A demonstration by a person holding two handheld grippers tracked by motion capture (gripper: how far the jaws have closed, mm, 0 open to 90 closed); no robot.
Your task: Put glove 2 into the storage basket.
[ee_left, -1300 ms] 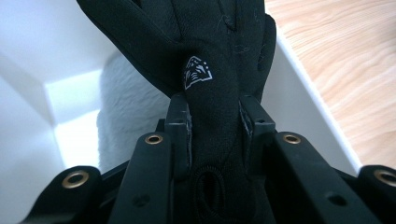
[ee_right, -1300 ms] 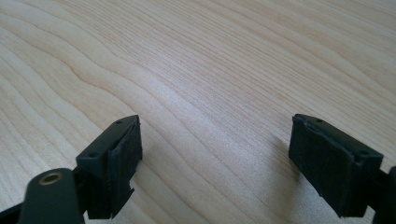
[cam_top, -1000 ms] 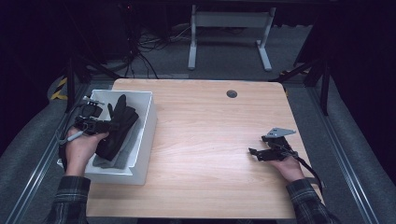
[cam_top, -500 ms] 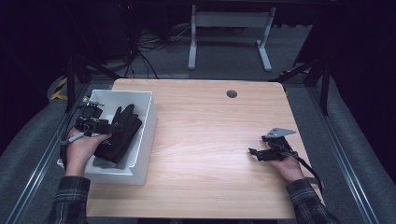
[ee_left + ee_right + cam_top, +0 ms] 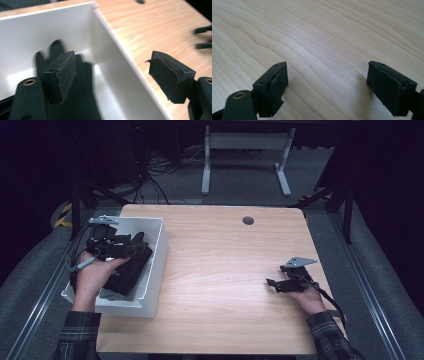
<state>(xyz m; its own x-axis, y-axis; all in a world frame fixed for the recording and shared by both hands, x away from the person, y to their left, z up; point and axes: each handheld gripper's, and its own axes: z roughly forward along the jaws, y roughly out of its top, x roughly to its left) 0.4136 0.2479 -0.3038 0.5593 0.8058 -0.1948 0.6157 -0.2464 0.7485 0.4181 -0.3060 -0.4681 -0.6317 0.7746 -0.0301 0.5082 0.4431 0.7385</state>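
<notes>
Since a second ago, the left gripper has swung across the white bin, fingers released above the black glove lying inside. Closing now could pinch the bin wall, not fabric.

Dim surroundings, lit tabletop, slight motion blur

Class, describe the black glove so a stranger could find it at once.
Start at the wooden table and go to the white bin on its left side. The black glove lies inside, under the open left tool; it is the only dark, soft thing against the white walls.
</notes>
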